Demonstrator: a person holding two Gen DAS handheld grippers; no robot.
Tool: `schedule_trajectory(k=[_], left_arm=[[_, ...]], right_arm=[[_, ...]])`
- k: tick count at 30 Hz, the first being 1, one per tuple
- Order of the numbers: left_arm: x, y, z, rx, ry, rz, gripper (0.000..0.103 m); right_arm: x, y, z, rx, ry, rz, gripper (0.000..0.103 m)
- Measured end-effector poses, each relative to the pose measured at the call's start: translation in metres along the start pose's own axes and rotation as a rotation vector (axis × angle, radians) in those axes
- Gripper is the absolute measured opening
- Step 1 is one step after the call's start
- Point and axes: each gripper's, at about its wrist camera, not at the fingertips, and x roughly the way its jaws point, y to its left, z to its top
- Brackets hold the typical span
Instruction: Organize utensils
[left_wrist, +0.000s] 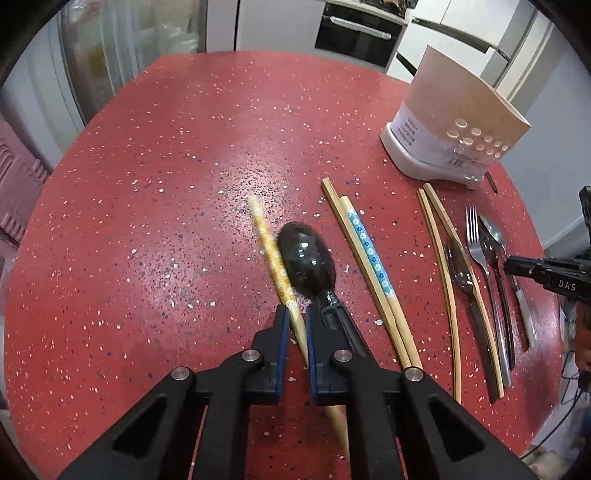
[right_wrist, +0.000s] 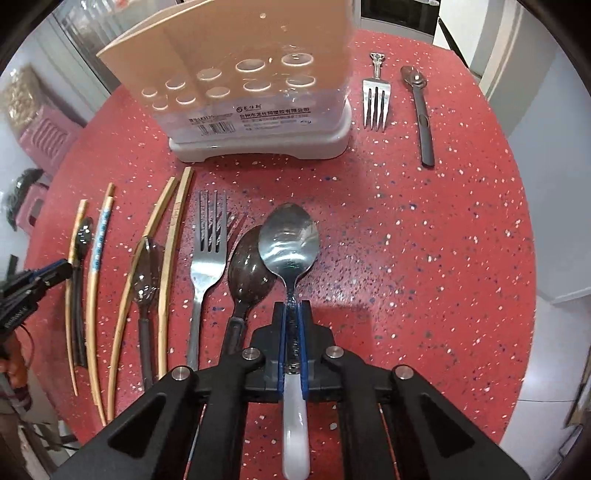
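Utensils lie in a row on the red worktop (left_wrist: 184, 147) before the holder (right_wrist: 258, 92), likely awaiting sorting. Left tongs (left_wrist: 295, 317) clench a yellow chopstick (left_wrist: 273, 258) beside a black spoon (left_wrist: 306, 258); right tongs (right_wrist: 293, 314) clench a metal spoon (right_wrist: 289, 240) by its neck.

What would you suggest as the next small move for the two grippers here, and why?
Probably lift both and carry them to the utensil holder. The right gripper is shut on the metal spoon at its neck, and the left gripper is shut on a yellow patterned chopstick, so both grasps look made. The holder stands upright on the red table.
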Motion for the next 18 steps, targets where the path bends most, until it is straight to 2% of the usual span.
schedule_trajectory(k=[2,7,10,15,18], left_arm=[[-0.007,-0.002,-0.009,-0.02,-0.033,-0.017,0.024],[-0.016,-0.005,-0.023,-0.028,-0.082,-0.035,0.024],[-0.019,-0.009,-0.026,-0.011,-0.083,-0.042,0.024],[-0.012,-0.017,-0.02,0.0,-0.062,0.012,0.024],[-0.012,-0.016,-0.019,0.002,-0.063,0.082,0.024]], right_arm=[[0.001,-0.007,-0.005,0.009,-0.011,0.022,0.007],[-0.003,-0.023,-0.019,0.026,-0.045,0.066,0.007],[-0.008,-0.028,-0.022,0.03,-0.059,0.081,0.007],[-0.004,-0.032,-0.026,0.03,-0.038,0.049,0.007],[-0.002,-0.037,-0.025,0.026,-0.031,0.041,0.006]])
